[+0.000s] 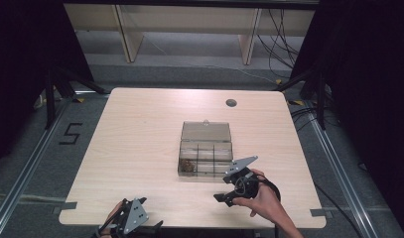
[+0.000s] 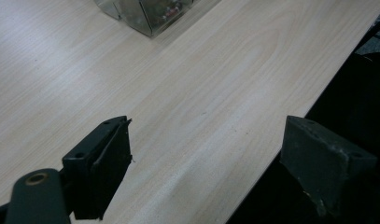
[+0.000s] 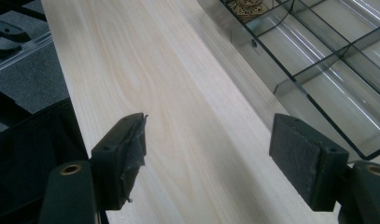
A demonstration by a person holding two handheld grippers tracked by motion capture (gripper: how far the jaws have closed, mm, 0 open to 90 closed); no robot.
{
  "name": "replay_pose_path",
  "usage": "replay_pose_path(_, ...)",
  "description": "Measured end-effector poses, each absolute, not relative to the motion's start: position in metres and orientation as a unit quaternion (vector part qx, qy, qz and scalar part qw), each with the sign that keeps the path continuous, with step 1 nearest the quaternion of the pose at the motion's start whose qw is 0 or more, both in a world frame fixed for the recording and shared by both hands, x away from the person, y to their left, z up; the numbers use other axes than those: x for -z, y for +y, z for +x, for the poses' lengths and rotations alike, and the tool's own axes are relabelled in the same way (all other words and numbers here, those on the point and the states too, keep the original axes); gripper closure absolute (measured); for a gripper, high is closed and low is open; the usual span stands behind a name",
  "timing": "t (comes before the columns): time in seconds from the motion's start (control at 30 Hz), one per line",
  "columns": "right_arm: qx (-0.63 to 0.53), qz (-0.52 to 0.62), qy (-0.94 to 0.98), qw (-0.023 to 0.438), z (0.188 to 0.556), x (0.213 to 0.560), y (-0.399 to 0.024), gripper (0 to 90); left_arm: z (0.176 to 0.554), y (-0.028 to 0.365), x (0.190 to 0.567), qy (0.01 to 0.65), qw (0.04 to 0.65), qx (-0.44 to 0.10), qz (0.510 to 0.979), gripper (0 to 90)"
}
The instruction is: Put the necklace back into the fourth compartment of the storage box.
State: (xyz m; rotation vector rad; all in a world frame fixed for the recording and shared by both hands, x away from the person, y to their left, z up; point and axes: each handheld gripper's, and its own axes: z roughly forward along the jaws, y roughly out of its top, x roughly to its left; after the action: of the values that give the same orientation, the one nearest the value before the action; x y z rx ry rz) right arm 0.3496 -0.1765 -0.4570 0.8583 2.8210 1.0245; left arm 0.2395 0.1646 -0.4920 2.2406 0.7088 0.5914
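- A pale wood-grain rectangular table (image 1: 140,148) carries a clear smoky-grey plastic compartment box (image 1: 206,153) near its middle, with the hinged lid (image 1: 206,131) laid open flat on the far side.
- Thin dividers split the box into compartments; a small heap of brownish-gold bits (image 1: 186,166) lies in the near-left compartment, too small to identify.
- The black two-jaw right gripper (image 1: 220,197), held in the person's right hand (image 1: 263,198), hangs over the table just beside the box's near-right corner, pointing towards the near-left; its jaws stand wide apart with nothing between them.
- In the right gripper view the box (image 3: 318,60) lies to the right of the gripper (image 3: 208,154).
- The black left gripper (image 1: 132,213) sits at the table's near edge, well apart from the box; in the left gripper view the gripper (image 2: 206,158) has its jaws spread wide, empty, straddling the table's edge.
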Motion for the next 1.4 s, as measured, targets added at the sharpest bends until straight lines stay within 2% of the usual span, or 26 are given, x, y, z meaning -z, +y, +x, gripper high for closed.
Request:
replay_pose_path(0.2, -0.329, 0.275, 0.903, 0.009, 0.346, 0.459, -0.181, 25.8, 0.24, 0.165, 0.491, 0.27, 0.352, -0.229, 0.867, 15.6)
replay_pose_path(0.43, -0.328, 0.293, 0.898, 0.015, 0.344, 0.463, -0.187, 18.6, 0.239, 0.165, 0.492, 0.273, 0.351, -0.228, 0.866, 15.6)
replay_pose_path(1.4, -0.348, 0.3, 0.888, 0.011, 0.323, 0.474, -0.208, 19.1, 0.239, 0.163, 0.496, 0.277, 0.35, -0.224, 0.866, 15.6)
